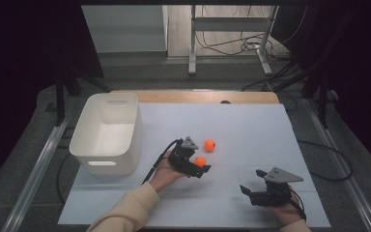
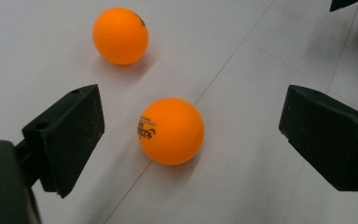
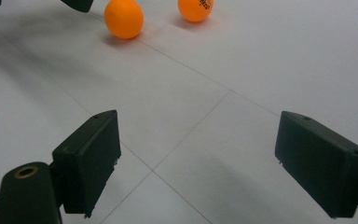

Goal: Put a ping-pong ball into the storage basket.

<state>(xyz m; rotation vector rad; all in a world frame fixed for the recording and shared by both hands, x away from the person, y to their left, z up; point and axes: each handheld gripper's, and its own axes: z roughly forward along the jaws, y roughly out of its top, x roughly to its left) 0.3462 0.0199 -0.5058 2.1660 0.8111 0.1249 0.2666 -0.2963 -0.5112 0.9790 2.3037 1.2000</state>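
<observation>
with its jaws spread wide, my left gripper (image 1: 200,166) straddles the near ball (image 2: 171,131) on the sheet (image 1: 251,130), touching neither side. black print on that ball is too blurred to read. the far ball (image 2: 120,35) lies just beyond. my right gripper (image 1: 251,186) sits near right, open and empty.

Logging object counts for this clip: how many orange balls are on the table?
2. One orange ball lies between the open jaws of the left hand-held gripper; the other ball sits just beyond it. The white bin's interior is partly hidden.
</observation>
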